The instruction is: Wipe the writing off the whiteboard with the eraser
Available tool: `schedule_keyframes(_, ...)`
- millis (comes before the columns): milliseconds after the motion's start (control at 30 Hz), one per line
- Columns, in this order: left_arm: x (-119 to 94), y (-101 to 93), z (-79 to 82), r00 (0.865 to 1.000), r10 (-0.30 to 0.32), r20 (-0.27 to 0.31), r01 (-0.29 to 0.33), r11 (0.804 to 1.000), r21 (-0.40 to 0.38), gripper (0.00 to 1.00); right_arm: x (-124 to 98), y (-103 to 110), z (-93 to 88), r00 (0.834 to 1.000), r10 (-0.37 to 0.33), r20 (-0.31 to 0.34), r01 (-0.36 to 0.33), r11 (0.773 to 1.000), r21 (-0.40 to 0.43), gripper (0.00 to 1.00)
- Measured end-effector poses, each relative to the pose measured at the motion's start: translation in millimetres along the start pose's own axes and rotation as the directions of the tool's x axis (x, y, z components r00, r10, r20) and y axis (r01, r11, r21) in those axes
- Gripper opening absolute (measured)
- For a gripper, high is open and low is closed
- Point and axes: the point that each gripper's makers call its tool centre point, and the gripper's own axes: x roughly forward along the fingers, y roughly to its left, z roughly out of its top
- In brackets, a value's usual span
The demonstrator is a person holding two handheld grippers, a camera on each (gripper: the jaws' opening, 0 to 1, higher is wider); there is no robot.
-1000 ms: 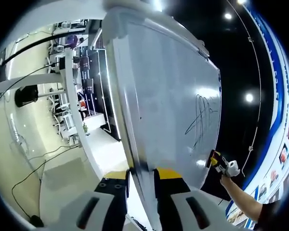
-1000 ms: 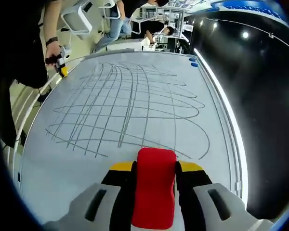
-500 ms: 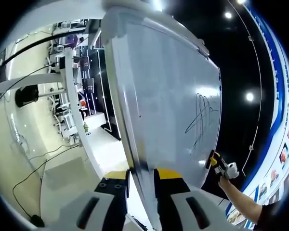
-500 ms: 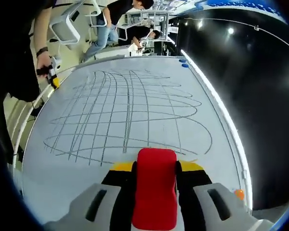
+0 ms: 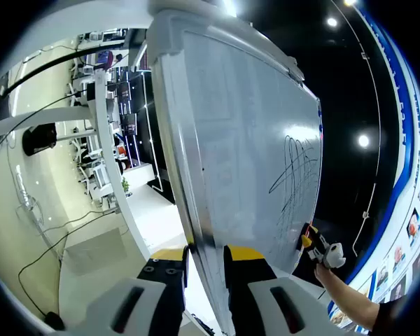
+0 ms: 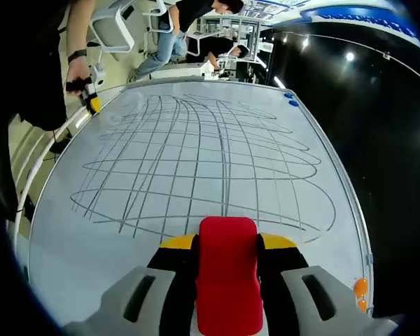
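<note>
Near edge of board: right gripper (image 6: 226, 245) clamps red eraser (image 6: 227, 269) between its jaws, eraser front just short of the nearest scribble line.
Eraser contact: cannot tell if the face is pressed to the board or just above it.
Board middle: whiteboard (image 6: 49, 280) carries a dense grid of looping grey scribble (image 6: 196, 164), none visibly wiped.
Far left edge: left gripper (image 6: 91, 102) sits at the board frame, held by a person's hand (image 6: 77, 73).
Left gripper view: left gripper (image 5: 204, 253) pinches the board's edge (image 5: 196, 238) between near-closed jaws, steadying it; right gripper (image 5: 313, 245) at the far corner.
Far right corner: two blue magnets (image 6: 291, 100); orange ones (image 6: 360, 287) at near right edge.
Background: people, chairs (image 6: 115, 28) beyond the board.
Risk: eraser may tilt or slip in the jaws under push, leaving streaks; board may swing if the left clamp loosens.
Change vs earlier: scribble sits more to the right of the right gripper view, camera shift; eraser hold same, no ink gone.
</note>
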Motion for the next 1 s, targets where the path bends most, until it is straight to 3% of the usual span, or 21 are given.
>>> schedule_keyframes(567, -0.4, 1.1, 0.2, 1.000, 0.001, -0.003, -0.001, 1.000, 0.006, 0.23, -3.2, 22.3, 8.5, 0.995, -0.095, -0.009, 0.095, 0.995, 0.017, 0.35)
schedule_keyframes(1000, -0.3, 1.7, 1.2, 1.000, -0.001, -0.005, 0.001, 1.000, -0.002, 0.23, -4.6, 35.9, 10.5, 0.992, -0.128, -0.005, 0.128, 0.991, 0.029, 0.35)
